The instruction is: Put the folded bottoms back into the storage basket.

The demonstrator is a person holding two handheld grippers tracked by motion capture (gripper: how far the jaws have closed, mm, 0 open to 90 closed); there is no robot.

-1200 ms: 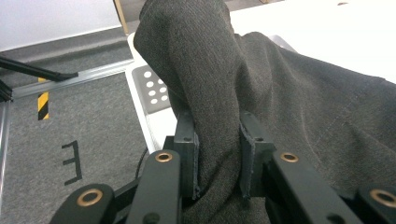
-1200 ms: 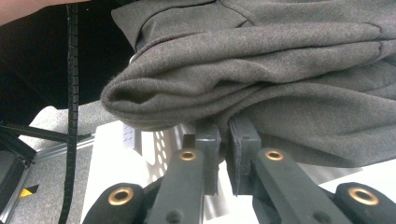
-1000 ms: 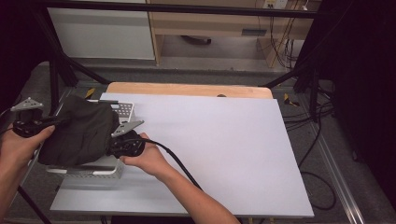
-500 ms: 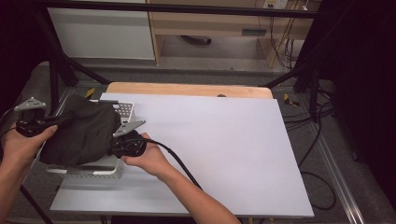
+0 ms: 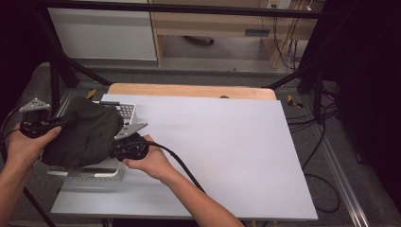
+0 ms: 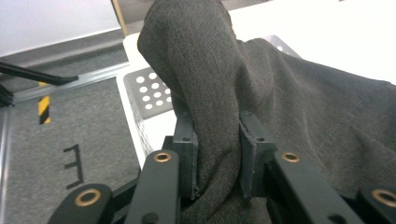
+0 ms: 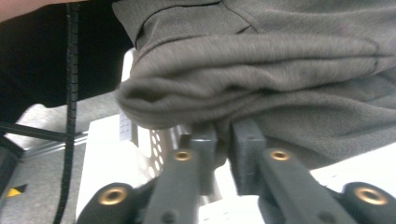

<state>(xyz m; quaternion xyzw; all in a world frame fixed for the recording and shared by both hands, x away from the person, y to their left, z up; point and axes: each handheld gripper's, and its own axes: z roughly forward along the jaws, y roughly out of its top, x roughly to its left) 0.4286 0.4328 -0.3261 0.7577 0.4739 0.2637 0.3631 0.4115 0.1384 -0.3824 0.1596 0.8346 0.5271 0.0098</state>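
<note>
Two grippers: I hold one at each side of the dark grey knitted garment (image 5: 85, 137), so it hangs spread between them.
Left gripper (image 6: 217, 154): clamped on a thick fold of the cloth, its jaws just easing apart.
Right gripper (image 7: 224, 154): jaws have just been opening; the bunched hem sits at their tips, a slim gap showing.
Garment's place: over the white perforated plastic basket (image 5: 90, 172) at the bench's (image 5: 227, 151) left edge, likely for lowering in.

The dark cloth (image 5: 85, 137) hides most of the white perforated basket (image 5: 125, 112) and both claws' tips.
</note>
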